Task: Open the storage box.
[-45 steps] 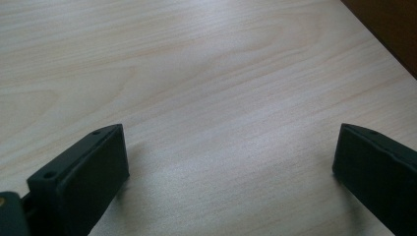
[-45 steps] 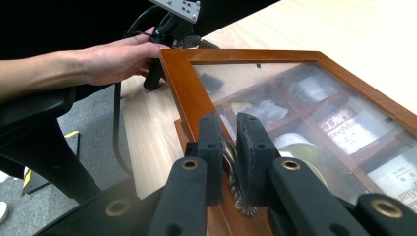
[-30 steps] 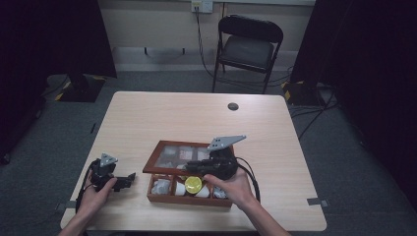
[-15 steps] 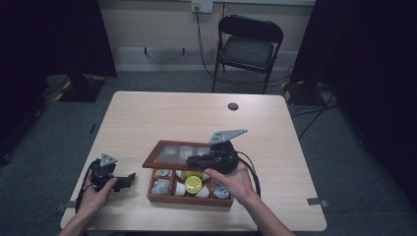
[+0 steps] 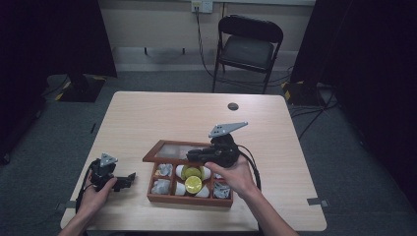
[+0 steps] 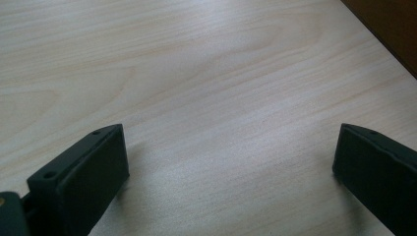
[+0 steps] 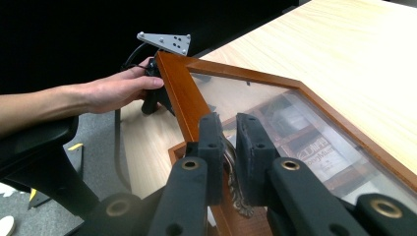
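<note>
High view gives us the change first: a second ago the glass lid (image 5: pixel 173 150) lay nearly flat behind the wooden box (image 5: pixel 189 199), and now it stands tilted up, lifted at its front edge by our right gripper (image 5: pixel 193 156), which has risen a little with it. Right gripper view shows the jaws pinched together on a small ornate metal handle (image 7: pixel 231 167) at the lid's wooden frame, the pane stretching away beyond the fingertips. Through the glass we see packets with dark printing, too blurred to read. Our left gripper (image 5: pixel 129 178) has kept its place on the table (image 5: pixel 162 115), well to the left of the box, its jaws wide apart over bare wood.
</note>
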Demonstrator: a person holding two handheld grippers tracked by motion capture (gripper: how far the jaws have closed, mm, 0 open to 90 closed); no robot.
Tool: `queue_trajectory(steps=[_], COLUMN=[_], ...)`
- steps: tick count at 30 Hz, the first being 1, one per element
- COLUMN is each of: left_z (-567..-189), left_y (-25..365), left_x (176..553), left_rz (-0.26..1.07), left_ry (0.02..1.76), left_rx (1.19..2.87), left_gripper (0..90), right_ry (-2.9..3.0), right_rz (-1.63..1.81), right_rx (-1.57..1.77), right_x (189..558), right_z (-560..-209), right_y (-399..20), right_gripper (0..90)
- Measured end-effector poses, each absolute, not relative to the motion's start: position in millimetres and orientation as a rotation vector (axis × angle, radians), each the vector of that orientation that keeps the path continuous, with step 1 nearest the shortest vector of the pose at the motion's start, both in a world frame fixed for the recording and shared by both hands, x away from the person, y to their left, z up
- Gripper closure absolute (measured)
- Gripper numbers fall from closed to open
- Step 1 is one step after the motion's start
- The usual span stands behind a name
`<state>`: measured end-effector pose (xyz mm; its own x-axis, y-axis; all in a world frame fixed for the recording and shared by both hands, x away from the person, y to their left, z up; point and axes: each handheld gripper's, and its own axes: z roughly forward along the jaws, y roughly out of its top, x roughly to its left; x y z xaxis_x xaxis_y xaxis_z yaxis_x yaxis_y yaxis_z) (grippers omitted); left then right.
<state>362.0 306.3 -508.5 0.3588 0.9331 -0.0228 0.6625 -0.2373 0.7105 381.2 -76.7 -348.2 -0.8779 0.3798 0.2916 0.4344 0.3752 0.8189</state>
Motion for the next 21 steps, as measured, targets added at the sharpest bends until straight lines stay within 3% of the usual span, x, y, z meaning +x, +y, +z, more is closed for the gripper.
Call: queue_trajectory(steps=[21], left_z=[-509], left_y=[306], left_x=[362], left_rz=[0.549], left_ry=[1.381], left_rx=[1.989], left_gripper=[0.0], right_ry=[-2.535], right_rz=[-1.52], right_rx=[-0.788], right_x=[401], right_z=[-331], right_y=[-77], right_gripper=[81.9])
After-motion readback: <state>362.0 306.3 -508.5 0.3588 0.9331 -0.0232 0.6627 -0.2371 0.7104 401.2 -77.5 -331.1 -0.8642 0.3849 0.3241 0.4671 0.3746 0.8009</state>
